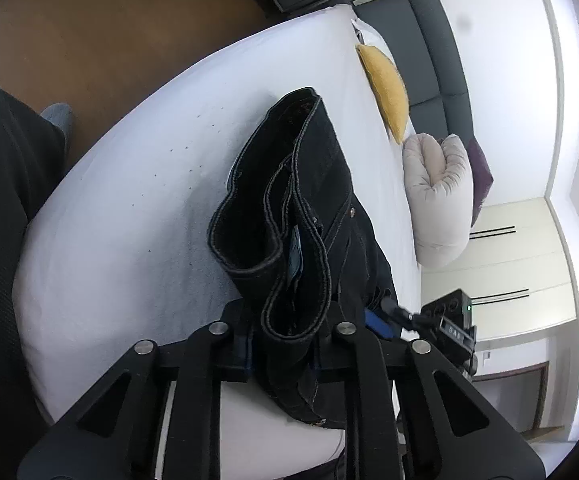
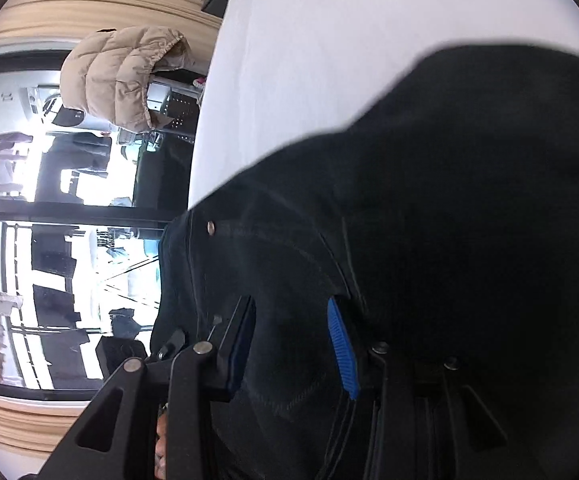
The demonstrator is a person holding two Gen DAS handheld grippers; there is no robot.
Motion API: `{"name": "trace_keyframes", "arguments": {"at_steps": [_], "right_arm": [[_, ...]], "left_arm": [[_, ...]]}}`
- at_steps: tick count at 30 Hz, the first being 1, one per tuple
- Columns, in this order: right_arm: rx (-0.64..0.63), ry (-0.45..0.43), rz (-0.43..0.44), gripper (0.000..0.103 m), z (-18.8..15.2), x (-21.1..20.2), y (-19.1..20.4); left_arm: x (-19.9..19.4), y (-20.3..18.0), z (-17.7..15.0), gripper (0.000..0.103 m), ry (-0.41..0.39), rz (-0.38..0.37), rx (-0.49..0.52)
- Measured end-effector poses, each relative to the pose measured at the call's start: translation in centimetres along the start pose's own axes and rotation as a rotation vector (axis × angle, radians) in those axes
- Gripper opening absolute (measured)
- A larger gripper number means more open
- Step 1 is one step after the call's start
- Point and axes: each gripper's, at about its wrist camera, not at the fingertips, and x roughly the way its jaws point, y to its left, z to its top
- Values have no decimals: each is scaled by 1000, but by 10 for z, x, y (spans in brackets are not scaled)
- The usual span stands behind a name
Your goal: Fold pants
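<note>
The pants (image 1: 289,200) are dark denim, folded into a thick bundle, and held up over the white bed (image 1: 129,220). My left gripper (image 1: 285,344) is shut on the bundle's near end, where the stitched hems and waistband show. In the right wrist view the pants (image 2: 429,220) fill most of the frame. My right gripper (image 2: 289,344) is shut on a thick fold of them, between its blue pads (image 2: 343,348). The right gripper also shows in the left wrist view (image 1: 445,320), beside the bundle.
A yellow cushion (image 1: 385,92), a beige rolled pillow (image 1: 437,200) and a purple cushion (image 1: 481,176) lie by the dark headboard (image 1: 437,48). Brown floor (image 1: 109,40) lies left of the bed. A beige puffer jacket (image 2: 121,76) hangs by a window.
</note>
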Motion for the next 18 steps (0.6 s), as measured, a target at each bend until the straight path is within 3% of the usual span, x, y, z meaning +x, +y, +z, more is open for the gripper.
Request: {"name": "trace_keyframes", "arguments": {"at_steps": [11,16,18], "right_arm": [[-35,16,8,43,-82,-22,-5],[-28,0,35,43,-86,-30,-8],[-26,-44,65,47,-80,-43,-6]], "left_arm": [[2,-48,5,14,-34,22,138],[3,-96,1,14,-62,32,299],[5,-118,-2,14,-71,38,369]]}}
